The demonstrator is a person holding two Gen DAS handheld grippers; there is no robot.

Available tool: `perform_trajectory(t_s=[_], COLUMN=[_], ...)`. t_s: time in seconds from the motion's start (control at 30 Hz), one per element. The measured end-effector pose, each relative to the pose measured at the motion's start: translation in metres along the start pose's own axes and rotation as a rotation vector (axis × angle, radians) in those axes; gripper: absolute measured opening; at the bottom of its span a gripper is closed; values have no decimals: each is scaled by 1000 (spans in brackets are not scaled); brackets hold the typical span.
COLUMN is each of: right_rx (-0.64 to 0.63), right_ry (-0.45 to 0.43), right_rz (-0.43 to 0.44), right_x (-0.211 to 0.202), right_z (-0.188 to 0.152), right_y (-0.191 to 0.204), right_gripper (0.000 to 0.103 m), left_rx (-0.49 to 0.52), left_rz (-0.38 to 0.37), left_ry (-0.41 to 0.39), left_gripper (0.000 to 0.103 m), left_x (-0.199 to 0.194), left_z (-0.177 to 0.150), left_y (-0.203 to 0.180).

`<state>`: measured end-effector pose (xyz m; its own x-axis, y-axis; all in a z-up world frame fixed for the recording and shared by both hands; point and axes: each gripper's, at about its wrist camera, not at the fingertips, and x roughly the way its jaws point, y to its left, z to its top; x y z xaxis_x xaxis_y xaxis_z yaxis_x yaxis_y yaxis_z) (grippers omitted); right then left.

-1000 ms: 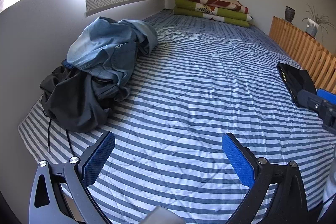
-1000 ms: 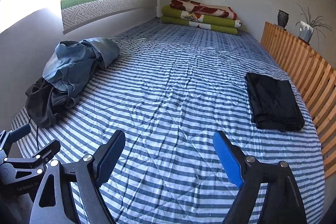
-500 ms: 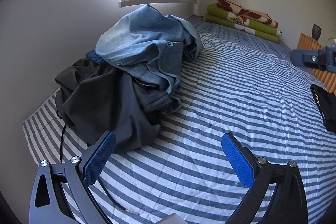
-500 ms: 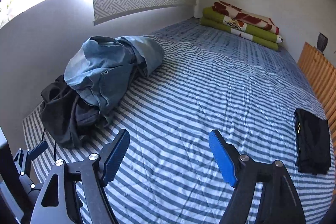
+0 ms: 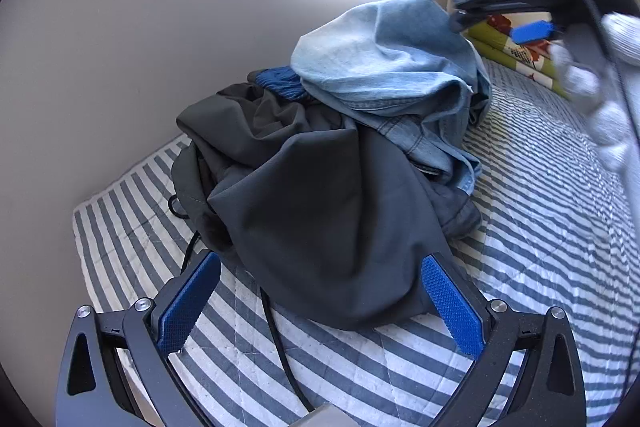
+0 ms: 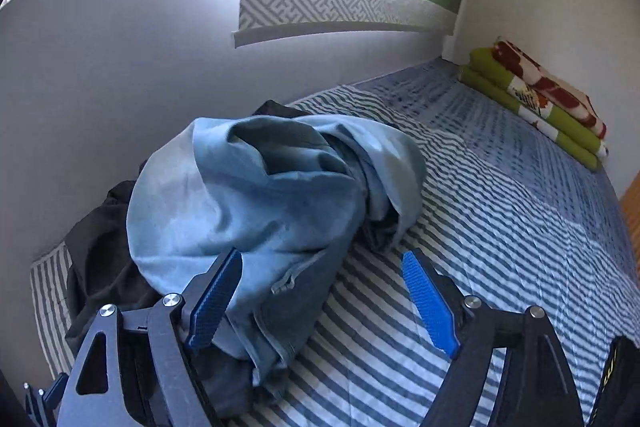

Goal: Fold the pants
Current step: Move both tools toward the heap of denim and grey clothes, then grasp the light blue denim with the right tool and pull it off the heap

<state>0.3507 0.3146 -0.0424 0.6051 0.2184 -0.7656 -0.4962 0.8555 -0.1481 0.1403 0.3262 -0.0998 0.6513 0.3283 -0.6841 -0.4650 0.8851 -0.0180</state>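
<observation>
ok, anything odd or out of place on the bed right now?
A thin black cable snakes from under the crumpled dark grey pants across the striped bedsheet. It could snag on a lift. Otherwise just an unfolded pile with light blue jeans on top.

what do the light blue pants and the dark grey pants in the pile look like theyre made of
Light blue pants: look like faded cotton denim, matte; visible topstitched seams and uneven wash.
Dark grey pants: seemingly a thin synthetic or blended weave, smooth with a faint sheen; they drape in soft broad folds with no visible grain. The exact fibre cannot be told.
</observation>
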Motion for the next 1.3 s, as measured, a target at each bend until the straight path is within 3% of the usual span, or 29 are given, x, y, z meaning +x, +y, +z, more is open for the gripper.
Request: perform_trajectory(t_s=[0.2, 0.3, 0.37, 0.4, 0.43, 0.6, 0.73, 0.97, 1.13, 1.3], right_rx=[-48, -81, -116, -142, -150, -149, -71, 99, 176, 242], right_ry=[-14, 30, 63, 91, 113, 80, 62, 117, 183, 133], right_rz=[-8, -30, -25, -48, -53, -123, -221, -347, -403, -427], right_x=[40, 60, 66, 69, 69, 47, 21, -18, -30, -70], right_z=[36, 43, 42, 39, 36, 22, 2, -66, -116, -139], right_y=[28, 35, 40, 41, 40, 17, -36, -149, -195, -219], right_gripper=[79, 79, 52, 16, 4, 3, 3, 3, 2, 2], left_rx=[-8, -14, -30, -40, -44, -10, 3, -23, -16, 6], left_rz=[-3, 9, 13, 11, 12, 32, 55, 64, 61, 57], left_ry=[15, 32, 41, 44, 39, 20, 24, 19, 25, 0], left_gripper=[102, 102, 102, 102, 102, 102, 102, 102, 102, 102], left_x=[6, 11, 14, 14, 14, 12, 16, 15, 14, 9], left_z=[1, 1, 1, 1, 2, 0, -2, -4, -4, -4], left_y=[-2, -2, 0, 0, 0, -9, -11, -7, -13, -23])
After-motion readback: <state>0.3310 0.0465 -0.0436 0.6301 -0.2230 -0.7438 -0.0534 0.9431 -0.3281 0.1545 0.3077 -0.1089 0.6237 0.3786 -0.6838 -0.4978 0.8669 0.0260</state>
